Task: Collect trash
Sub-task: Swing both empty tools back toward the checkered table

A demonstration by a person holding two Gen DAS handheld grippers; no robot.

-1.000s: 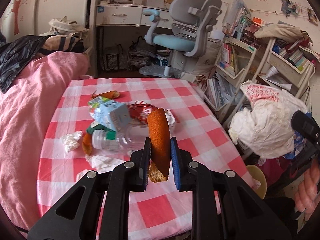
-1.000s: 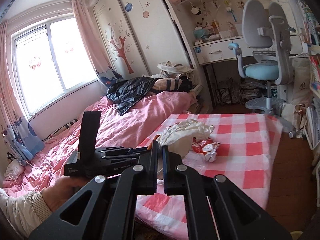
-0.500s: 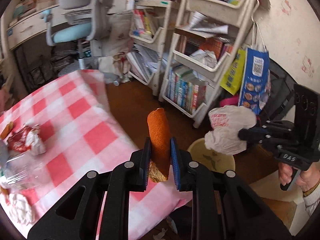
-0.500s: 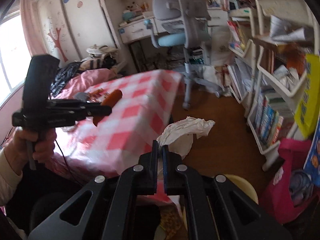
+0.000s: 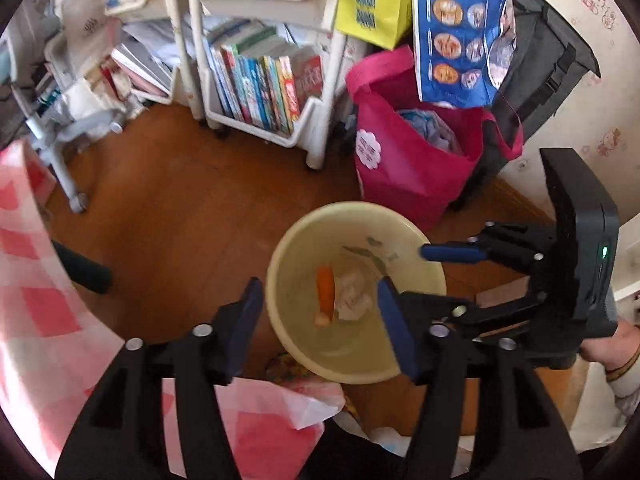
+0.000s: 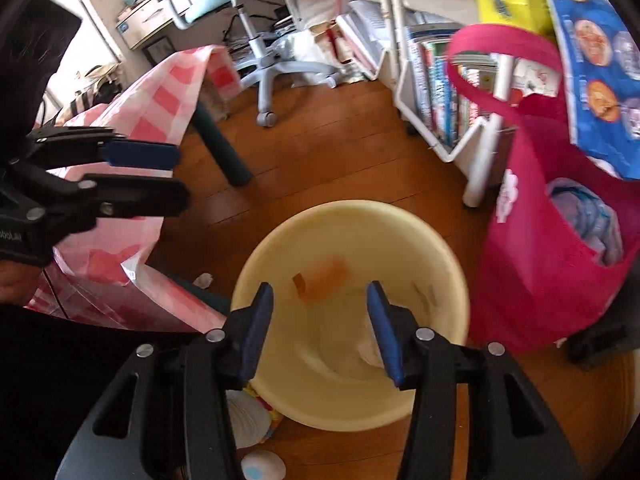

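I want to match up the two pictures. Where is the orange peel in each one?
Left wrist view: the orange peel lies inside the yellow bin, left of a crumpled white paper, near the picture's middle.
Right wrist view: the peel is an orange blur inside the bin, just above the middle.
Shared landmark: the pink bag on the floor, beside the bin in both views.

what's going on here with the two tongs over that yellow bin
A person holds a set of tongs in each hand above a pale yellow bin on the wooden floor, dropping trash into it. The left tongs and the right tongs have both just been opening, and nothing is between their jaws now. An orange peel and a crumpled white wad are inside the bin. A pink checked tablecloth hangs beside it.
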